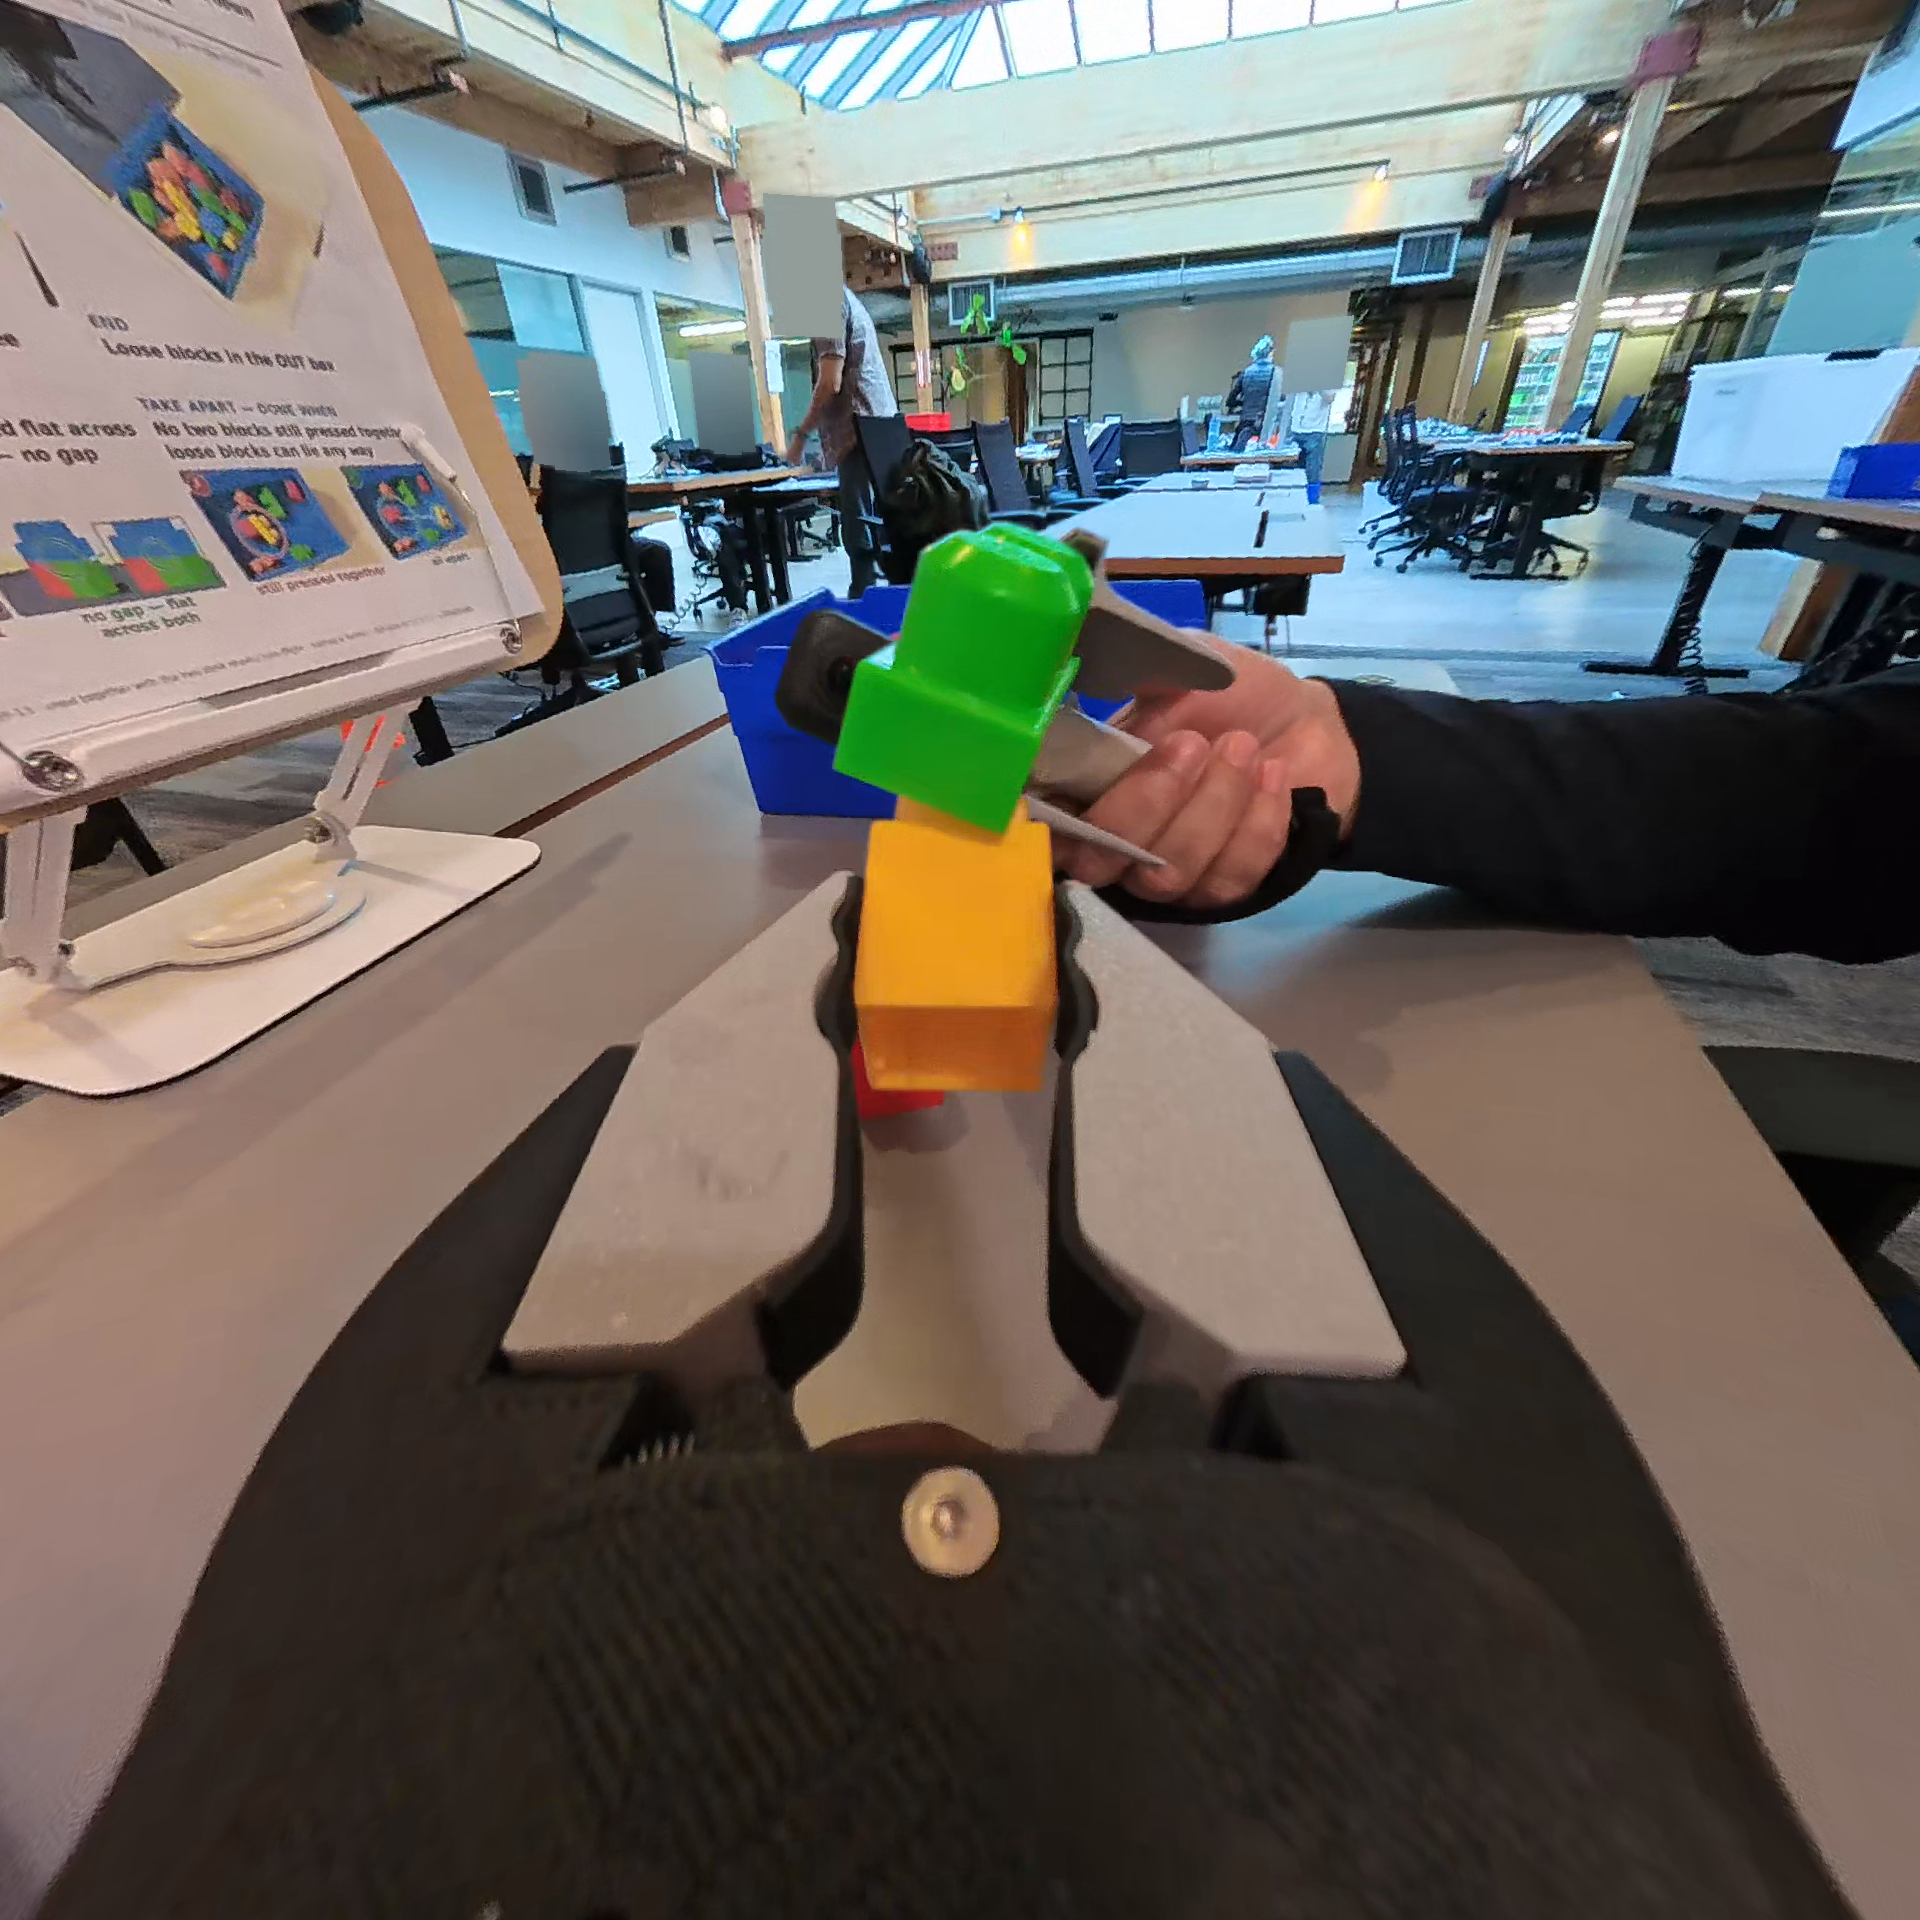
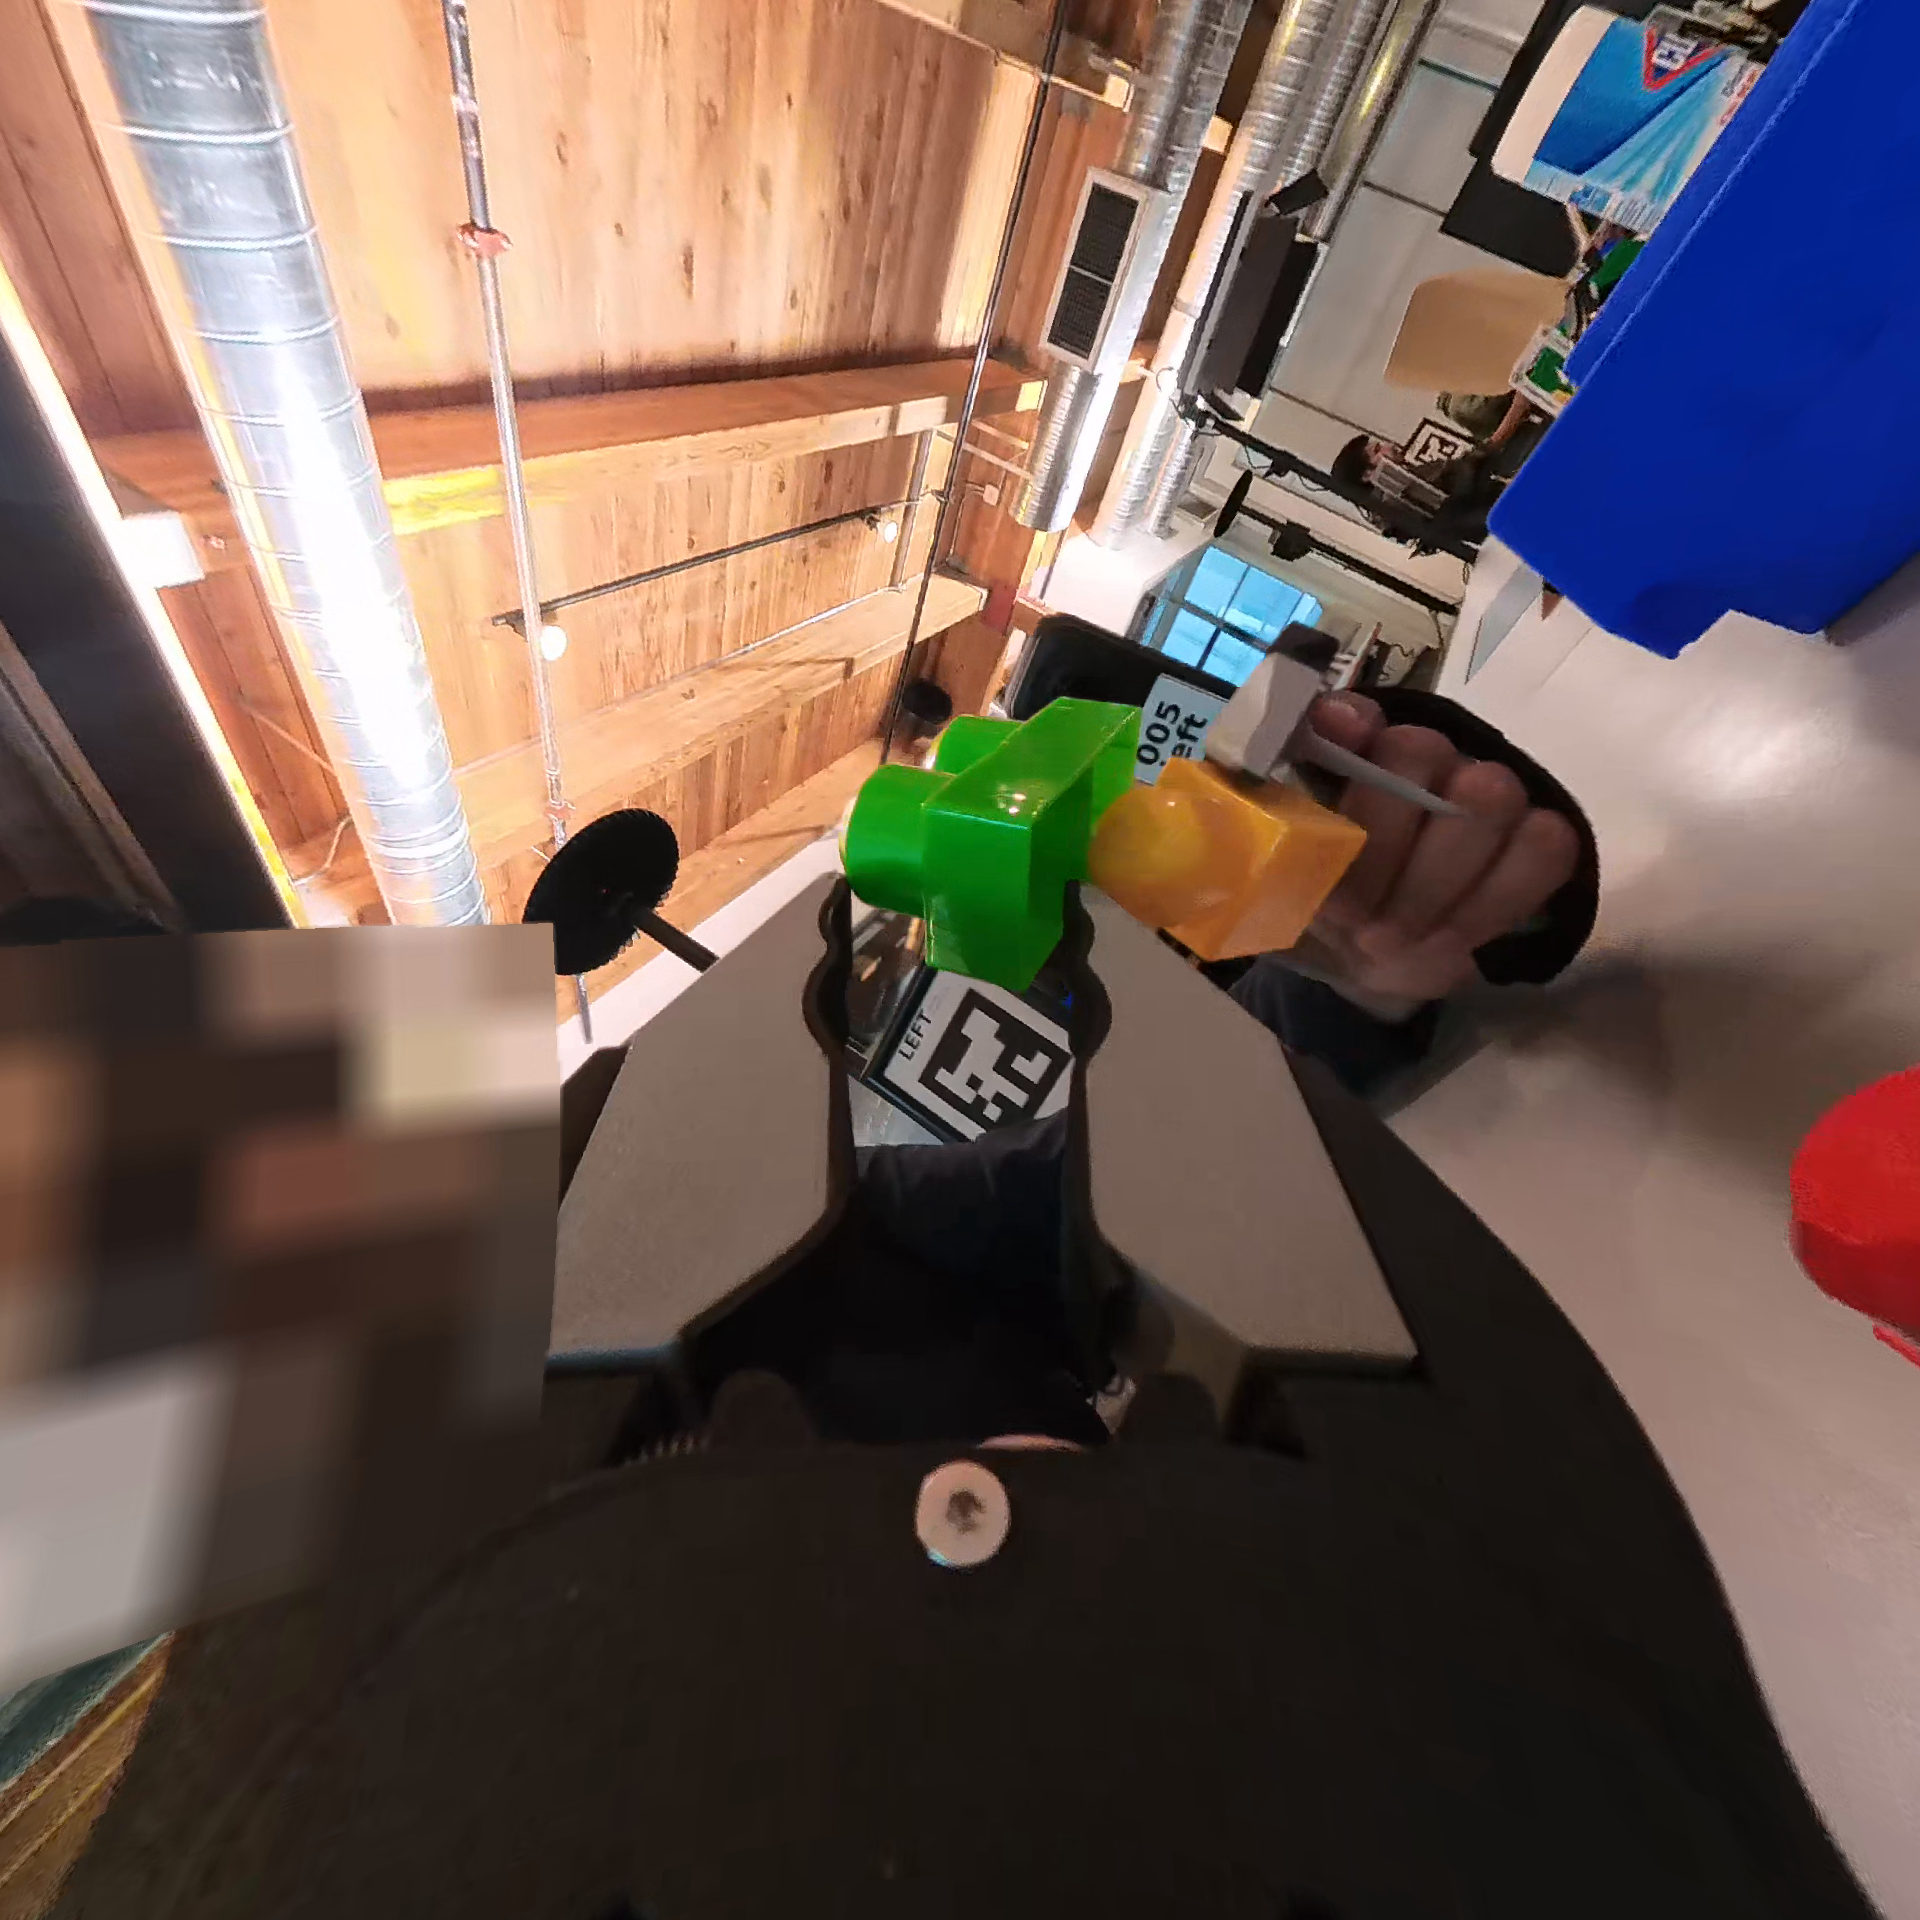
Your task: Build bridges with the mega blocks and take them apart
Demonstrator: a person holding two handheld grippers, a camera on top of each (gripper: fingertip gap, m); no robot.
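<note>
Grey plastic fingers of the left gripper (image 1: 954,971) are clamping an orange block (image 1: 954,956) by its two side faces, holding it above the grey table (image 1: 499,1081). Off to the left of these fingers, a white stand (image 1: 239,914) is propping up a printed instruction sheet (image 1: 208,343). Just under the orange block, a bit of a red block (image 1: 894,1091) is peeking out, though whether the two are joined cannot be told. Sitting tilted on top of the orange block, a green block (image 1: 961,675) is being pinched by the right gripper (image 2: 961,925), which is reaching in from the right with a person's hand (image 1: 1226,790) wrapped around its handle. In the right wrist view, the green block is lying sideways between that gripper's fingertips, its socket still touching the orange block's stud. Beyond both grippers, a blue bin (image 1: 779,727) is standing on the table. Farther right in the right wrist view, another red piece (image 2: 1860,1195) is showing at the edge.
</note>
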